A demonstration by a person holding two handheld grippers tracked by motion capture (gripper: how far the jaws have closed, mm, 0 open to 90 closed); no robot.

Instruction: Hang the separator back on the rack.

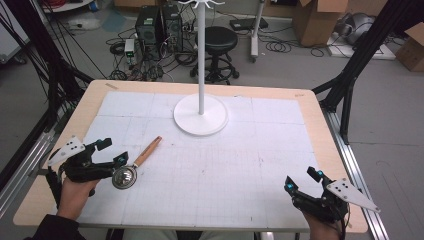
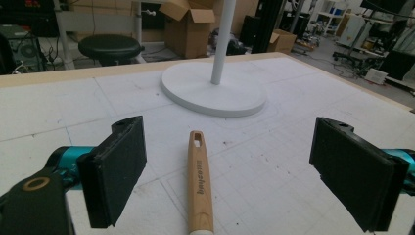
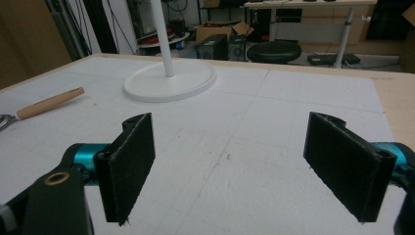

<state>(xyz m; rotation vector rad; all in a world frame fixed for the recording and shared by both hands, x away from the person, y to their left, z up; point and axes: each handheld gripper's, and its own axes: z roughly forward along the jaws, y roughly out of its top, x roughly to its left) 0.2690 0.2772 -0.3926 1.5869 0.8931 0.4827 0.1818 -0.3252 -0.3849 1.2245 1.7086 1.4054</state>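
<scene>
While the left gripper (image 1: 111, 151) sits low near the left edge of the tabletop (image 1: 310, 125), its jaws stand wide apart and grip nothing. The ladle (image 1: 135, 165) lies right in front of it on the white mat (image 1: 240, 165): the steel bowl is just beside the gripper's tips, and the wooden handle runs away from them on a slant toward the stand (image 1: 201, 115) at the far middle. From the left gripper view, that handle (image 2: 199, 183) lies flat on the mat, straight up the gap between the two black pads (image 2: 120, 166), touching neither one, with its slotted end pointing at the stand's round base (image 2: 215, 88). Over by the near right corner, the right gripper (image 1: 303, 181) is held just above the mat, jaws also spread wide with bare mat between them. Its own camera catches the ladle (image 3: 44, 105) well off to the side, handle resting on the mat, and the stand's base (image 3: 169, 79) farther back with the white pole rising from it. Both grippers are well apart, one at each side of the near edge.
</scene>
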